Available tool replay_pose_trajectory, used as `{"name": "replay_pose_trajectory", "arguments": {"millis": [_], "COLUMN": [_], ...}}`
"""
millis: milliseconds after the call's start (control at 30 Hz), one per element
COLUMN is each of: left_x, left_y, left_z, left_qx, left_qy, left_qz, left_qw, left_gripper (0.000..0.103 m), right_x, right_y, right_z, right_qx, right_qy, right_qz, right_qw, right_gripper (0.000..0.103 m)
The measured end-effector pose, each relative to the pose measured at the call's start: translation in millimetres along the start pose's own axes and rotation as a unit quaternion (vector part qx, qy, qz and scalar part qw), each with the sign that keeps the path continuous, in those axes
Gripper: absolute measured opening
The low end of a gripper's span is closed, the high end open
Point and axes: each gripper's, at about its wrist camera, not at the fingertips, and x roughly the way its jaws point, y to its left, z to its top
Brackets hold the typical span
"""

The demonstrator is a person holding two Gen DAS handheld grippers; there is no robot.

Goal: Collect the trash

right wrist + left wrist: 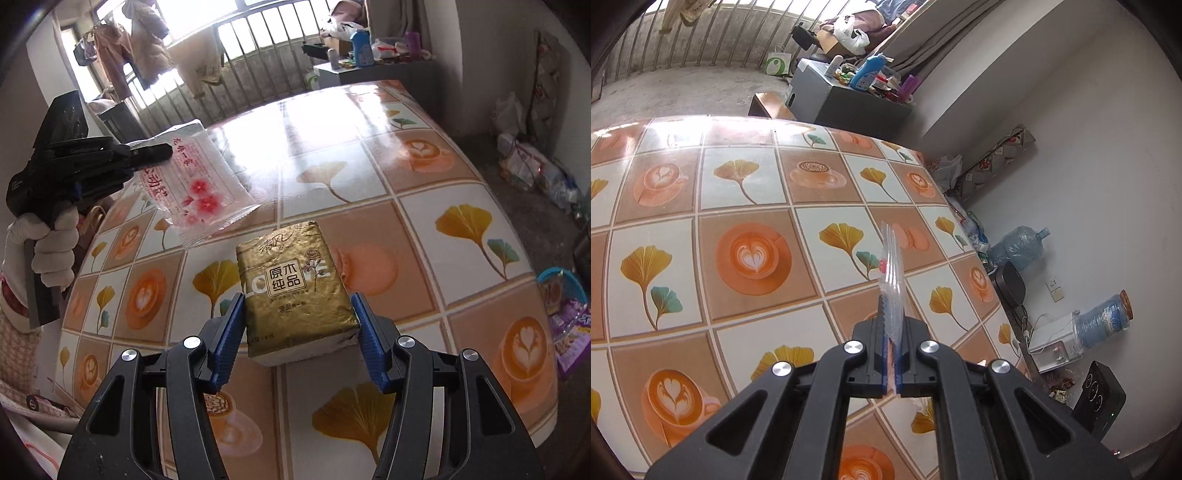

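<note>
Patterned table (461, 206), gold tissue pack (295, 284)

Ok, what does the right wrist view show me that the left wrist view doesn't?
Only the right wrist view shows the gold tissue pack lying on the table between the open right gripper, and the printed face of the clear floral wrapper.

Only the left wrist view shows that wrapper edge-on, clamped in the shut left gripper, plus the water jugs by the wall.

Both show the patterned tablecloth.
</note>
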Motion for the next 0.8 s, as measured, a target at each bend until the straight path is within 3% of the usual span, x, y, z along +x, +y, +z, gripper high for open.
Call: {"name": "replay_pose_trajectory", "arguments": {"millis": [367, 567, 800], "left_x": [-6, 13, 25], "left_y": [-68, -115, -157], "left_z": [1, -18, -28], "left_qx": [0.102, 0.184, 0.254], "left_qy": [-0.014, 0.0, -0.009], "left_qz": [0.004, 0.032, 0.047], "left_qw": [0.9946, 0.9825, 0.966], "left_gripper": [0.001, 0.001, 0.002], "right_x": [-31, -35, -49], "right_y": [-30, -43, -62], "right_z": [-1, -2, 1], "right_qx": [0.055, 0.076, 0.103], "right_qy": [-0.047, -0.06, -0.079], "right_qz": [-0.005, -0.002, -0.006], "right_qw": [0.997, 0.995, 0.992], "right_gripper": [0.054, 0.054, 0.054]}}
